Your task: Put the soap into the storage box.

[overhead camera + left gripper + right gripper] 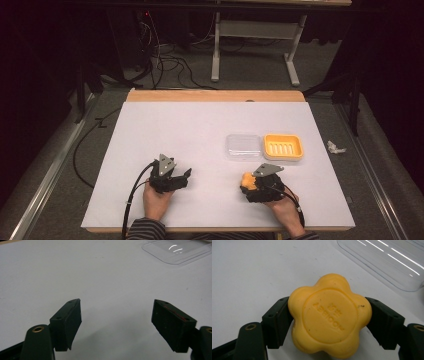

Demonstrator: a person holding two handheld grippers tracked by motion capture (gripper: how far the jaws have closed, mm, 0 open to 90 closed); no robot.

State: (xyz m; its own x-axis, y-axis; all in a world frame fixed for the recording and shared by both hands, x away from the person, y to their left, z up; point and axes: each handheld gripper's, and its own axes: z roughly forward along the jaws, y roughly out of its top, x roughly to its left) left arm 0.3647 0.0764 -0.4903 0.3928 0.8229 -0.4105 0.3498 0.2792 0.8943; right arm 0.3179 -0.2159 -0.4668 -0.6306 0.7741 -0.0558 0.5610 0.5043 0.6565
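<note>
A flower-shaped orange soap bar (329, 315) sits between the jaws of my right gripper (328, 322), which is shut on it; the same soap (246, 180) shows near the table's front right. An orange soap dish (283, 146) with a ribbed floor lies beyond it, and a clear plastic lid (243, 146) rests on the table beside the dish, to its left. My left gripper (187, 174) stands open at the front left, with bare white table between its fingers (66, 322). The clear lid (176, 251) lies farther off in the left gripper view.
The white table top (200, 130) has a wooden strip along its far edge. A crumpled white scrap (335, 147) lies on the floor to the right. Cables and a table frame (252, 45) stand on the floor beyond.
</note>
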